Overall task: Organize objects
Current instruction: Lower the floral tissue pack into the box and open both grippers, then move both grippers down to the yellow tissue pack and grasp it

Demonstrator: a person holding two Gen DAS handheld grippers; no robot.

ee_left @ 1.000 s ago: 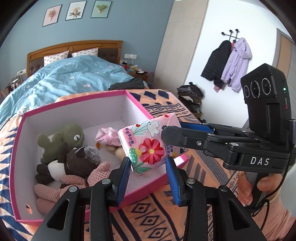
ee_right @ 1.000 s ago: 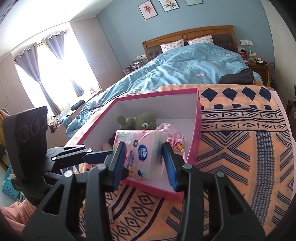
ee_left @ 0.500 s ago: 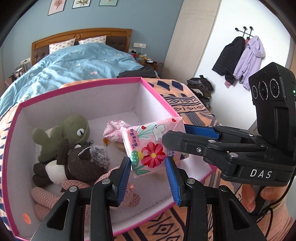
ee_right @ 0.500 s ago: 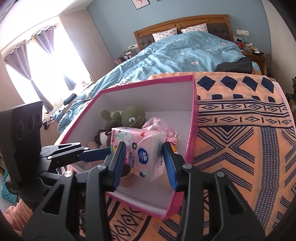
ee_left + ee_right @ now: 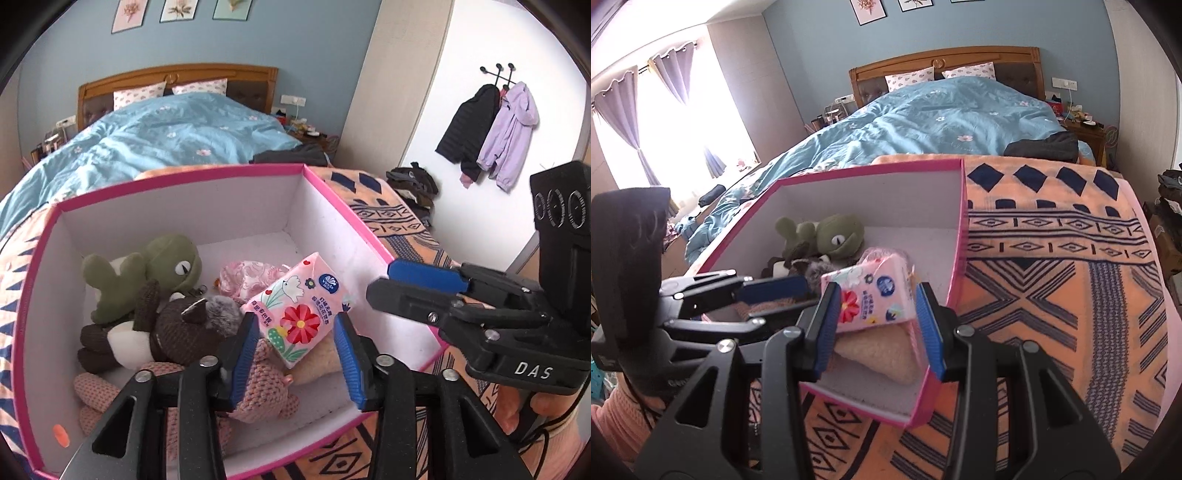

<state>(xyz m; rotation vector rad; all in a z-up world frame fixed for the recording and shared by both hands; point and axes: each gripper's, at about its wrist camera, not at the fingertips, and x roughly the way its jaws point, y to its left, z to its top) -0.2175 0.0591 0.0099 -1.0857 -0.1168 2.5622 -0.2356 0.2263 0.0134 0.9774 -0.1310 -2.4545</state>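
Note:
A pink floral tissue pack lies tilted inside the pink-rimmed white box, on a cream plush and a pink knitted toy. My left gripper is open, its blue pads on either side of the pack and apart from it. My right gripper is open too, its pads flanking the pack without pressing it. It shows in the left wrist view at the box's right rim. A green plush and a brown plush lie in the box.
The box sits on an orange patterned blanket at the foot of a bed with a blue duvet. Coats hang on the white wall to the right. A window with purple curtains is to the left.
The right gripper carried the tissue pack over the box rim, lowered it and opened, leaving the pack on the toys. The left gripper moved over the box with it.

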